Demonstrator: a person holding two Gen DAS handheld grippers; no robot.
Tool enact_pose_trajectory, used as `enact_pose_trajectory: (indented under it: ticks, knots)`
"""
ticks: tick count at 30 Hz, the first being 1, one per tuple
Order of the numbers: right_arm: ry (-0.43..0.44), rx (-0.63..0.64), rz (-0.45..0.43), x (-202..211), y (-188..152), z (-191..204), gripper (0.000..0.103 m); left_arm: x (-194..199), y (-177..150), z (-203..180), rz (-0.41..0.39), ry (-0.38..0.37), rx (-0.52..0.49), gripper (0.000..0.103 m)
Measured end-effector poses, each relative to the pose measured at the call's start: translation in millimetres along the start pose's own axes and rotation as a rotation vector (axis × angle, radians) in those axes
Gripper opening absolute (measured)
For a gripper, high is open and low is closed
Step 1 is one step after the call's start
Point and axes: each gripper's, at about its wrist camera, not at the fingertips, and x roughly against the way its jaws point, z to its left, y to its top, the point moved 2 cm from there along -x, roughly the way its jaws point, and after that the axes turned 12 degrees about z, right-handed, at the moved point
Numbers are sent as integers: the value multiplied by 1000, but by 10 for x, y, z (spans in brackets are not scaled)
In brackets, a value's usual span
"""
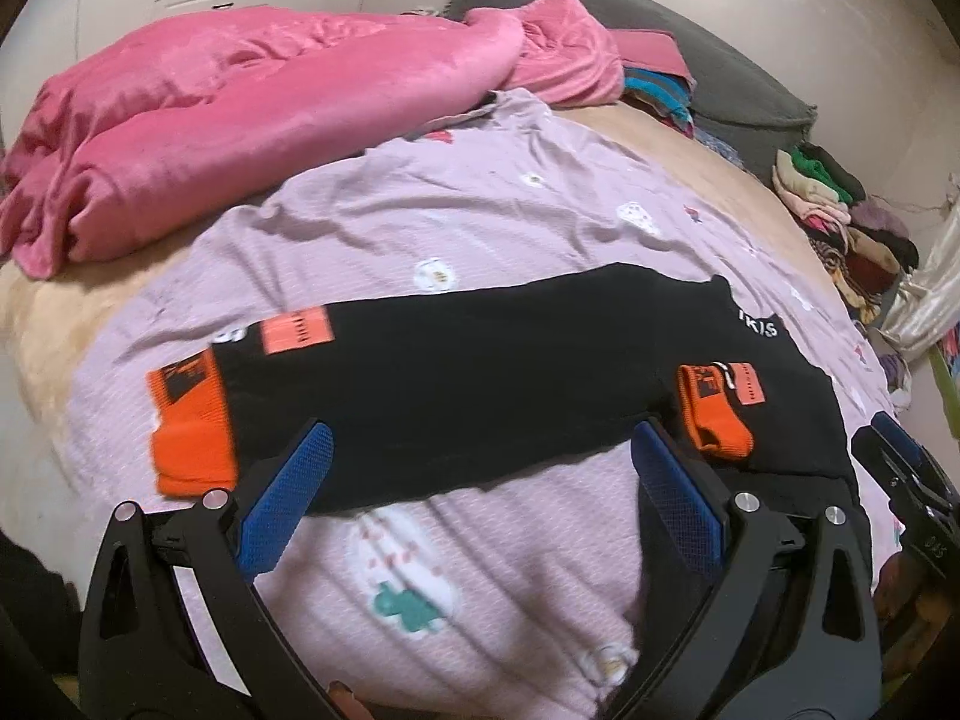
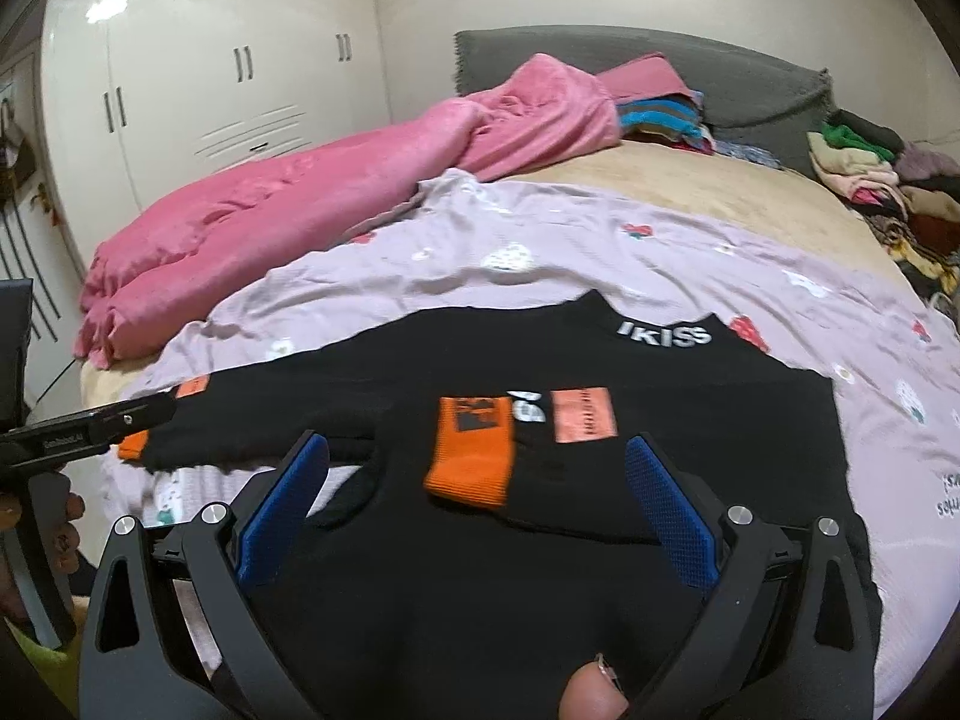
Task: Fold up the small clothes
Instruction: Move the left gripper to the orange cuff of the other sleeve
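A small black sweater (image 1: 480, 372) with orange cuffs and white "IKISS" lettering lies flat on a lilac patterned sheet (image 1: 480, 204). One sleeve stretches left, ending in an orange cuff (image 1: 189, 429). The other sleeve is folded onto the body, its orange cuff (image 2: 471, 453) lying on the black fabric. My left gripper (image 1: 483, 462) is open, hovering over the sweater's near edge by the outstretched sleeve. My right gripper (image 2: 477, 471) is open and empty above the sweater body (image 2: 480, 588), around the folded cuff. The right gripper also shows at the right edge of the left wrist view (image 1: 900, 468).
A crumpled pink blanket (image 1: 240, 120) lies at the back left of the bed. A grey headboard cushion (image 2: 660, 66) and a pile of mixed clothes (image 2: 888, 192) stand at the back right. White wardrobes (image 2: 210, 78) line the left wall.
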Motion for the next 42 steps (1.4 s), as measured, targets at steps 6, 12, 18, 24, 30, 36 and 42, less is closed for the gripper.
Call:
enact_pose_trajectory:
  ticks: [6,12,18,24,30,36,42]
  knots:
    - [31,55,9,-60,43,281,98,55,-97,241,5,22,50,93]
    - [58,98,5,-77,58,517,98,68,-242,547,19,23,132,93]
    - [76,146,15,-110,63,743,98,143,-328,792,20,21,196,93]
    - [107,195,19,-137,72,975,98,182,-389,1010,22,29,253,93]
    - [148,237,35,-184,57,1188,98,122,-440,1212,55,-20,327,93]
    - [156,275,55,-300,21,1370,98,-52,-416,1358,69,-74,414,92]
    - [170,263,80,-377,-64,1361,98,-249,-271,1468,80,-93,470,66]
